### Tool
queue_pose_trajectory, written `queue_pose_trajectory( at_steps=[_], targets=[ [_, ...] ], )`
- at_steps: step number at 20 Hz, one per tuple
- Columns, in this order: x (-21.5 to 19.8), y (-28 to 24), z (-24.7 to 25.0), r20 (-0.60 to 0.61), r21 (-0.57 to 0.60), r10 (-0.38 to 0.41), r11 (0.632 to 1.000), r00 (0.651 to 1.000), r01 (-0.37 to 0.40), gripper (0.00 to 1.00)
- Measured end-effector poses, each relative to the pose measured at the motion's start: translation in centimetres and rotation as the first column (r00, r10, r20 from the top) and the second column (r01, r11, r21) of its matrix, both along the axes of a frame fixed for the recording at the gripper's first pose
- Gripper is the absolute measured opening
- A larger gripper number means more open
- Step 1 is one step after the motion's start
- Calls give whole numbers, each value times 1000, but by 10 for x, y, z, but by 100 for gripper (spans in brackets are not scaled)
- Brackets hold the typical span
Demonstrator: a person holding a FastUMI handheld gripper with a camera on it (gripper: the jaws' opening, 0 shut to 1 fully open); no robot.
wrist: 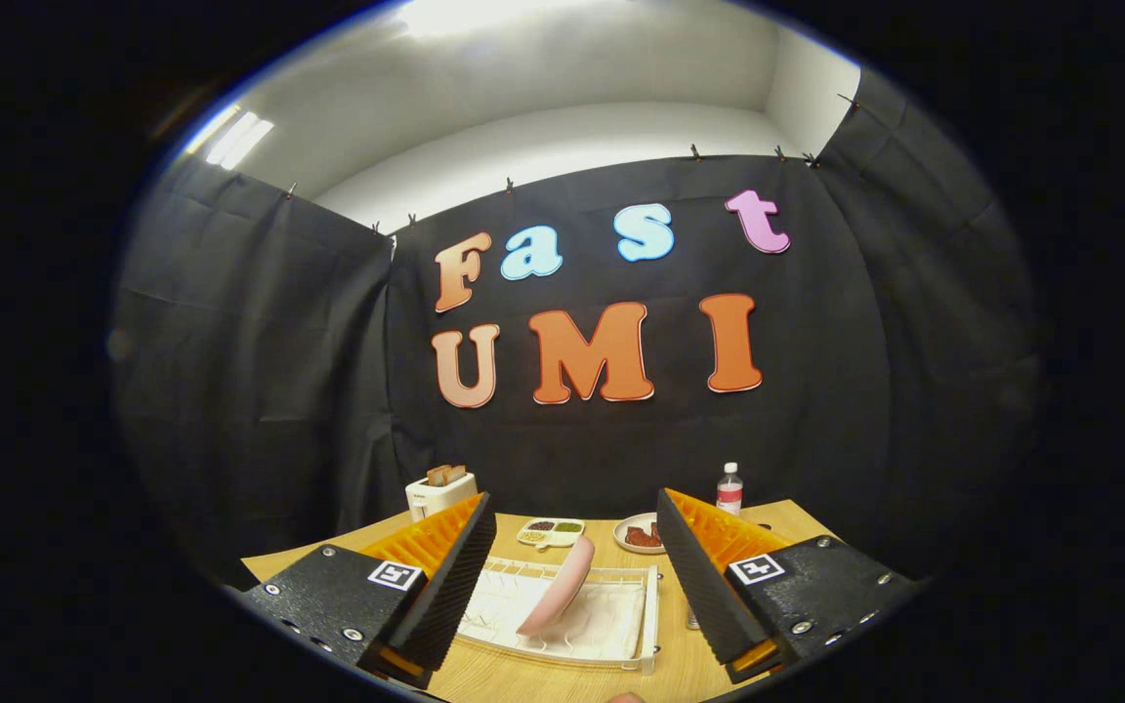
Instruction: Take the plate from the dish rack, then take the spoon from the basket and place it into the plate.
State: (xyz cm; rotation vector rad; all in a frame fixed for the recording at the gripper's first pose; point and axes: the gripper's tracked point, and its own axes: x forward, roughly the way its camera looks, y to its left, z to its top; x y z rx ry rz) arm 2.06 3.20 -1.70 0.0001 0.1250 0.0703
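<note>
We see a wooden table [797,517] from just above, set before a black cloth wall, with the dish rack as our landmark. The white wire dish rack [611,656] lies on the near part of the table. A pink plate [556,589] stands on edge in it, leaning, near the rack's middle. The gripper [577,620] hangs above the rack with its fingers spread wide, one to each side of the rack, and the plate sits in the gap between them, touched by neither.

Beyond the rack, toward the wall, we find a small divided dish [551,531] with dark and green fillings. Just right of that dish rests a round white plate of reddish-brown food [639,534]. Farther right stands a clear bottle with a white cap [729,491]. Beyond the rack's left side, at the table's far corner, sits a white toaster [438,493] with two slices of toast sticking up.
</note>
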Motion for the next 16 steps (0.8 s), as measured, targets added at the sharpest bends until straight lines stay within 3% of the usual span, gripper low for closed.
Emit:
queue_pose_trajectory(
  at_steps=[4, 8, 11, 12, 16],
  targets=[
    [18, 12, -18, -123, 32, 25, 999, 992, -21, 98],
    [39, 22, -39, -295, 51, 53, 998, 954, -39, 97],
    [56, 20, -55, -426, 10, 59, 998, 903, -60, 94],
    [60, 16, -59, -462, -2, 42, 999, 886, -48, 88],
    [74, 31, -82, -602, 83, 77, 996, 795, -34, 85]
  ],
)
